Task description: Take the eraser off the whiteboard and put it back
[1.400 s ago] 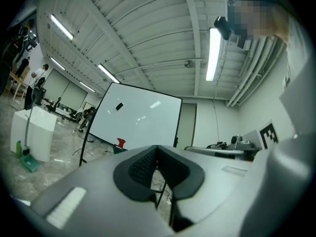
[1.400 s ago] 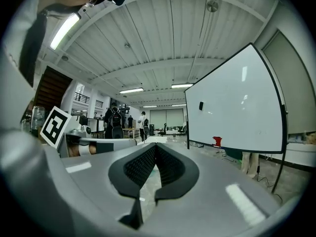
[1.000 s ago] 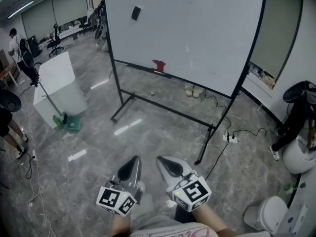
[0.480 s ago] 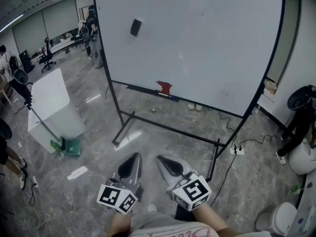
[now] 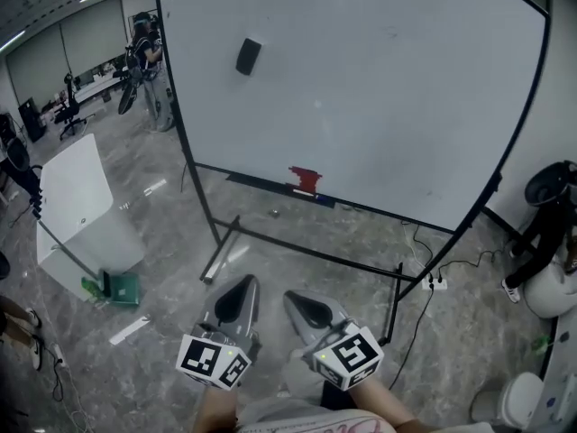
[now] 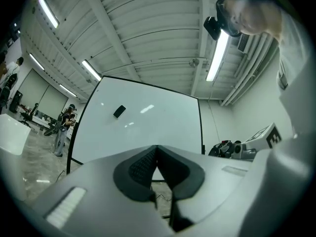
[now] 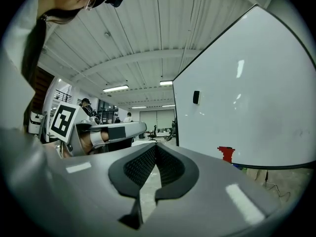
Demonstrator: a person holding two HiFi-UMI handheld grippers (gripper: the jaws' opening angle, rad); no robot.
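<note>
In the head view, the eraser (image 5: 248, 56) clings high on the whiteboard (image 5: 388, 106), well apart from our left gripper (image 5: 242, 289) and right gripper (image 5: 299, 300). In the left gripper view, the jaws are together and empty. The right gripper view shows the same, so we should step closer and open one pair before reaching up.

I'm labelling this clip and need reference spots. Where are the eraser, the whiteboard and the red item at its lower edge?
eraser (image 5: 247, 56), head view, middle of its dark body.
whiteboard (image 5: 388, 97), head view, bare white surface right of the eraser.
red item (image 5: 305, 180), head view, centre of its red body.
</note>
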